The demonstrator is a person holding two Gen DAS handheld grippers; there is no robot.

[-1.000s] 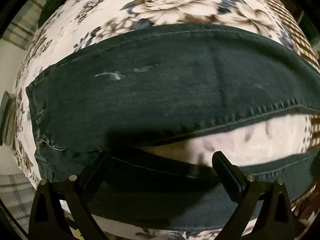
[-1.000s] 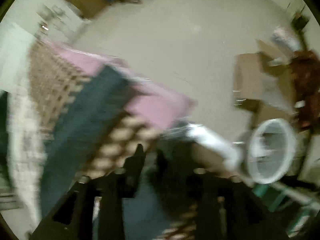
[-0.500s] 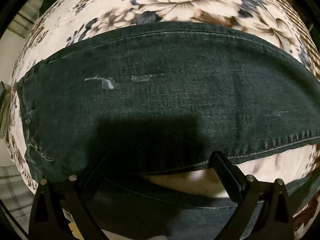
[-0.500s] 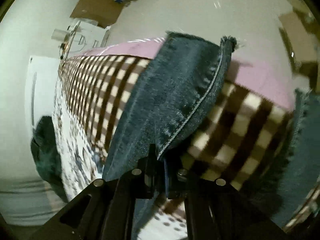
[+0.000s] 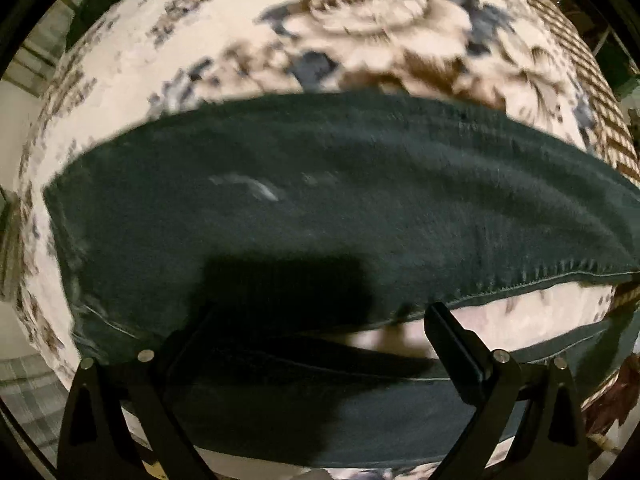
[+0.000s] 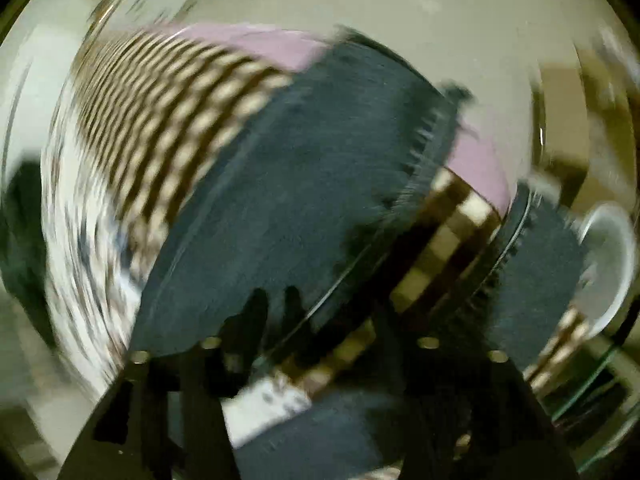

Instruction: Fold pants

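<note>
Left wrist view, blurred: left gripper (image 5: 316,320) points down over dark denim pants (image 5: 340,200), fingers spread wide w/ nothing pinched between them. One pant leg runs across just ahead of the tips; its stitched seam edge passes close past the right fingertip (image 5: 436,312). Can't tell if that tip touches the cloth. A 2nd leg lies under and betw. the fingers, its near edge cut off by the gripper body. The left finger is nearly lost in a black shadow on the denim, so its tip is hard to place. Floral blanket (image 5: 360,28) lies beyond the pants and shows in the gap betw. the legs; both ends of the pants run out of frame.

Right wrist view, heavy motion smear: right gripper (image 6: 326,308) has its jaws opening. Its fingers read only as dark blurs. The pants (image 6: 288,184) leg end w/ frayed hem lies just ahead of the tips, and no cloth is seen pinched betw. them. A 2nd frayed leg end is off to the right, partly cut by the gripper body. Under them is a brown-checked blanket (image 6: 168,120) w/ a pink sheet (image 6: 276,46) at its far edge. A white round object (image 6: 612,264) sits far right; too smeared to ID.
</note>
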